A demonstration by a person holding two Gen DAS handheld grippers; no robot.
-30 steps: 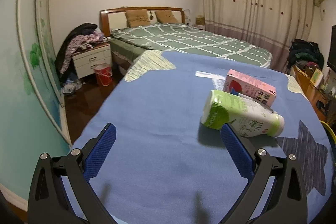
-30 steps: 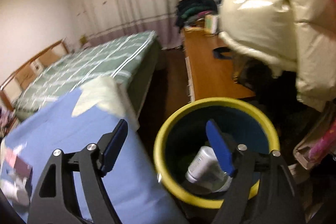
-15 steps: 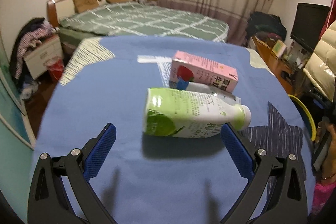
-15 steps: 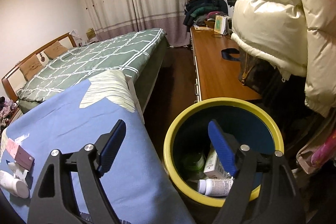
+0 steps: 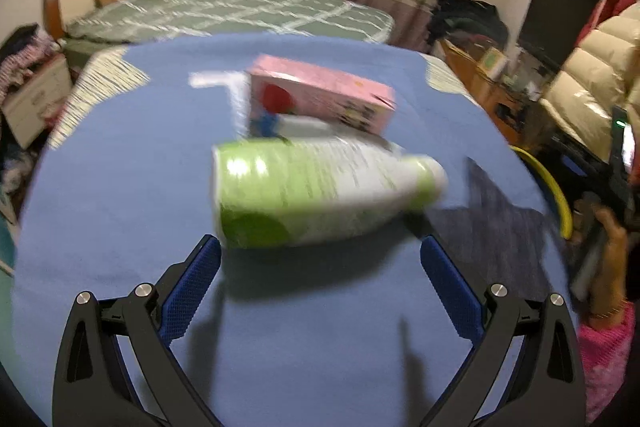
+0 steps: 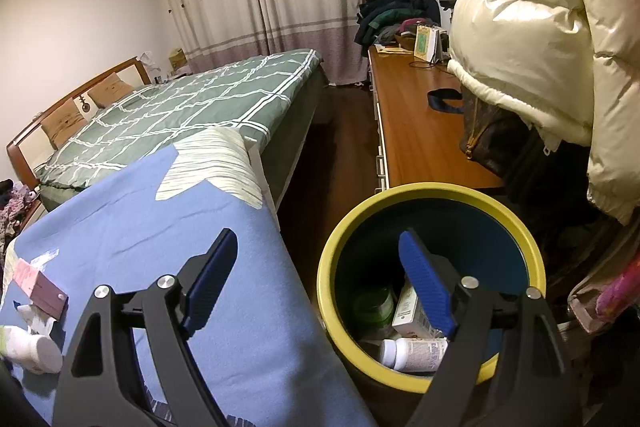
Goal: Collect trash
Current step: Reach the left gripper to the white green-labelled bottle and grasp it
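Two released sets of fingers: left (image 5: 320,255) near the green bottle (image 5: 320,193), right (image 6: 318,255) reveals the bin's (image 6: 432,193) contents.

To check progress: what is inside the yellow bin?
In the yellow bin: a white bottle, a white carton, something green. The right tongs cover part.

From my left camera, a bottle (image 5: 320,193) lies on its side on the cloth-covered table (image 5: 120,187), with a carton (image 5: 320,99) just behind it. Behind the table stands the bed (image 6: 192,107). My right camera shows the bin (image 6: 430,193) right of the table, holding a small bottle (image 6: 414,353) and a box (image 6: 408,307).
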